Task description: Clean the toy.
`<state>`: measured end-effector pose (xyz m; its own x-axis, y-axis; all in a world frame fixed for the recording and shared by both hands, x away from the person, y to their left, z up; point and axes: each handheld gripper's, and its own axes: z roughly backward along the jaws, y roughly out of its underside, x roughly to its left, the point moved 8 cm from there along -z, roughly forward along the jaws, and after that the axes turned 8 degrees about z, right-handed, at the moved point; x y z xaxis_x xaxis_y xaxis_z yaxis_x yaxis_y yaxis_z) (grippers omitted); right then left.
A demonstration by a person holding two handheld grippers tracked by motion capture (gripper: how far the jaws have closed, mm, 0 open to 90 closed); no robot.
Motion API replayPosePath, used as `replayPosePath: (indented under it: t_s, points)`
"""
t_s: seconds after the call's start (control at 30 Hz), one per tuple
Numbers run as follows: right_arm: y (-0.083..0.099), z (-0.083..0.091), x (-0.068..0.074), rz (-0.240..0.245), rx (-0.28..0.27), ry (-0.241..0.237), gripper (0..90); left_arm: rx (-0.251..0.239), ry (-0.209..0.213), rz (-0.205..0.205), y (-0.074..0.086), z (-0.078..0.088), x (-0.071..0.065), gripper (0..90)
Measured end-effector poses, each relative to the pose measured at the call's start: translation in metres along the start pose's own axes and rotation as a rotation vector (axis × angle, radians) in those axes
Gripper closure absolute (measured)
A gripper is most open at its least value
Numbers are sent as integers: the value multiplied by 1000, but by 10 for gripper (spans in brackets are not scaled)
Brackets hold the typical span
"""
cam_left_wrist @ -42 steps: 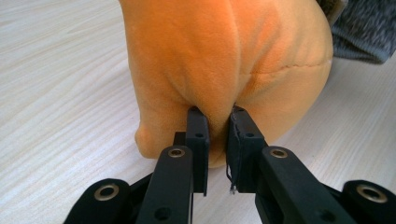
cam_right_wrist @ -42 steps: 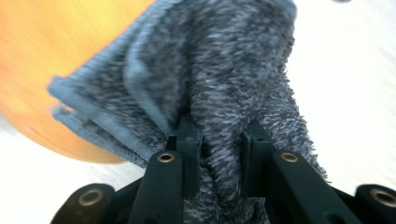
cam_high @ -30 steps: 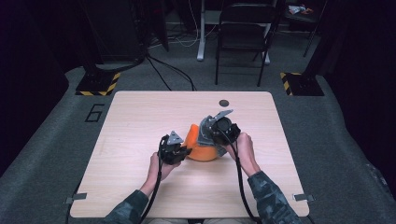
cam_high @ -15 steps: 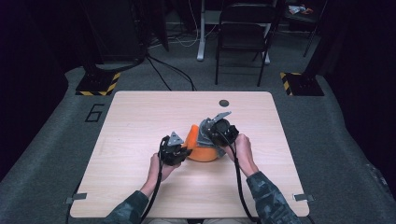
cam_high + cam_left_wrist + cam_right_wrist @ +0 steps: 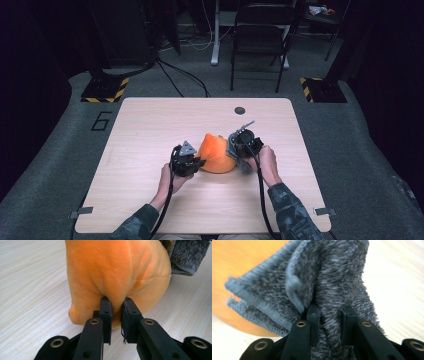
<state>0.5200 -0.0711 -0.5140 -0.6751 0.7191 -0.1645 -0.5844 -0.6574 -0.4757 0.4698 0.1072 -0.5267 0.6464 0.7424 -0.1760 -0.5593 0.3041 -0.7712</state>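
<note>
A dark room with a folding chair (image 5: 260,40) lies beyond my pale wooden counter (image 5: 150,130). Near its middle sits the orange plush toy (image 5: 216,152), soft and rounded (its top is cut off in the left gripper view). My left hand-held gripper (image 5: 199,162) is clamped on a pinch of its fabric. My right hand-held gripper (image 5: 239,156) is clamped on a fuzzy grey knitted cloth (image 5: 317,285), which drapes against the toy's right side and hides the jaw tips; what shape the cloth has, I cannot make out.
</note>
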Motion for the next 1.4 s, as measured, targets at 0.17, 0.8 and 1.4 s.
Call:
replayPosePath:
  t_s: [0.17,0.8,1.4]
  points:
    - [14,-20,-4,-15,73,2,738,3,-1,-2,0,0,1,800]
    - [-20,46,2,8,-116,-3,737,0,-3,3,0,0,3,790]
    - [-21,18,14,73,-75,23,743,66,-45,-102,4,-5,2,401]
